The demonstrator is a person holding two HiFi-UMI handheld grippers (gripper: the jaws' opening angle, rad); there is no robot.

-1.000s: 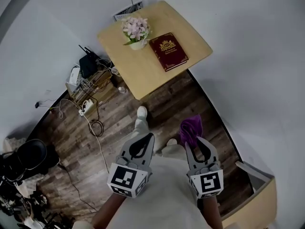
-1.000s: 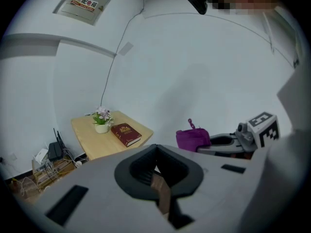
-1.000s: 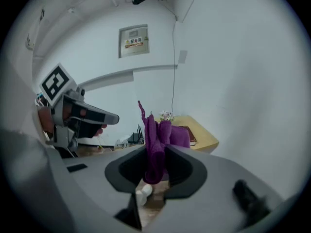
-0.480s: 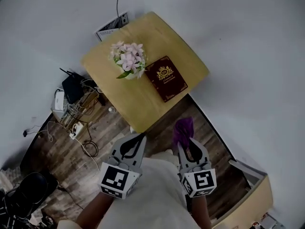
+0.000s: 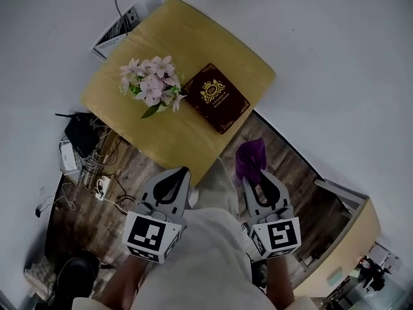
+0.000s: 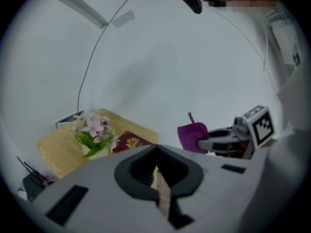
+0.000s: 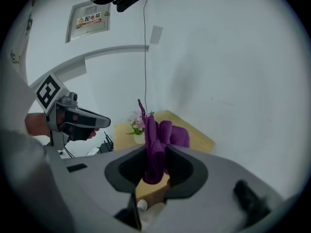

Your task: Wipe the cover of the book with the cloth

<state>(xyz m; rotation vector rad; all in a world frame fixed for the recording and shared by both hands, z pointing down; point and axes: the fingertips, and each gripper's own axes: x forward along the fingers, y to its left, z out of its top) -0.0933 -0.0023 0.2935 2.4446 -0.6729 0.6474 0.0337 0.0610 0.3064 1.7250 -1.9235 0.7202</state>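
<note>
A dark red book (image 5: 215, 99) with a gold emblem lies on the small wooden table (image 5: 187, 37), beside a pot of pink flowers (image 5: 150, 86). My right gripper (image 5: 257, 175) is shut on a purple cloth (image 5: 250, 158), held in the air short of the table's near corner. My left gripper (image 5: 182, 173) is shut with nothing in it, level with the right one. In the left gripper view the book (image 6: 127, 142) and flowers (image 6: 95, 132) lie ahead, with the cloth (image 6: 192, 136) to the right. In the right gripper view the cloth (image 7: 155, 144) hangs between the jaws and hides the book.
A white wall stands close behind the table. On the wood floor to the left lie a black router and tangled cables (image 5: 80, 137). A flat white card (image 5: 116, 28) leans at the table's back. A wooden cabinet edge (image 5: 348, 237) shows at lower right.
The person has stepped toward the table: table, book and flowers look bigger and sit lower and further left in the head view. Both grippers keep their pose; the cloth stays gripped.
</note>
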